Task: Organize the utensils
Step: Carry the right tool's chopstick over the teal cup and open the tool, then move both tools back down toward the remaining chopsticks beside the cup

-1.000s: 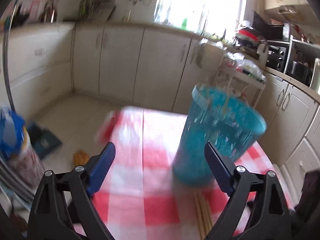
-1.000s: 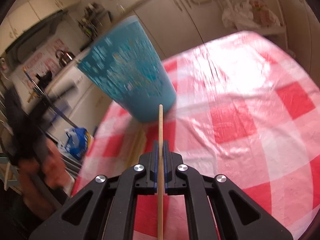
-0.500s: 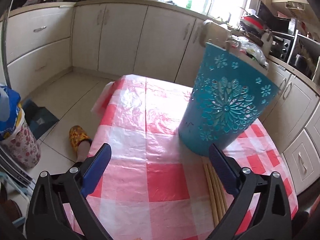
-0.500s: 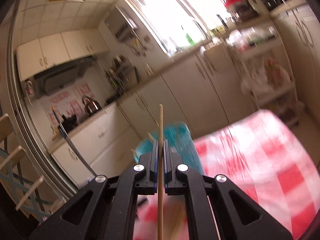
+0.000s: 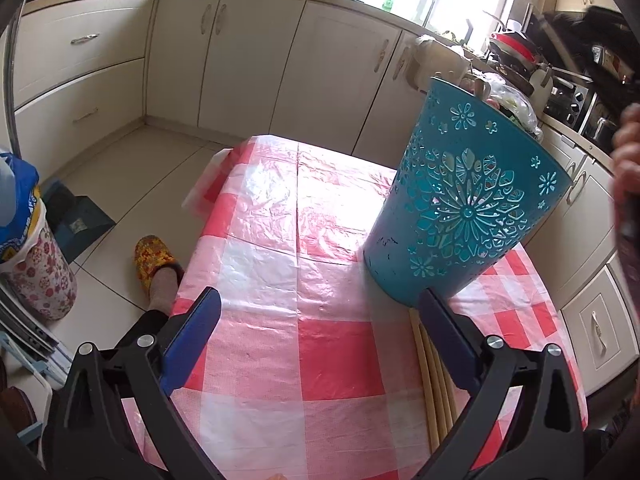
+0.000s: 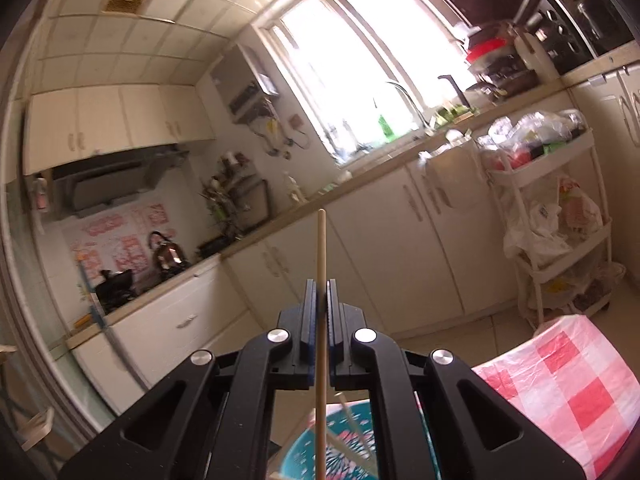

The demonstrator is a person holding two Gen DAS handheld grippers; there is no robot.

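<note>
A teal cut-out holder (image 5: 460,208) stands on the red-and-white checked tablecloth (image 5: 320,344). My left gripper (image 5: 320,312) hangs open just in front of it, nothing between its blue pads. Several wooden chopsticks (image 5: 434,384) lie on the cloth by its right finger. In the right wrist view my right gripper (image 6: 319,292) is shut on one wooden chopstick (image 6: 321,240), held high and nearly level. Below it the holder's teal rim (image 6: 352,432) shows, with chopsticks inside.
Cream kitchen cabinets (image 5: 256,52) line the far walls. A white trolley (image 6: 560,216) loaded with bags stands beyond the table's far corner. A person's foot in a yellow slipper (image 5: 154,258) rests on the floor left of the table. A patterned bin (image 5: 32,256) stands at the far left.
My right gripper has risen with its chopstick, from low over the cloth near the holder to above the holder's mouth, tilting up to nearly level. My left gripper has sunk slightly.
</note>
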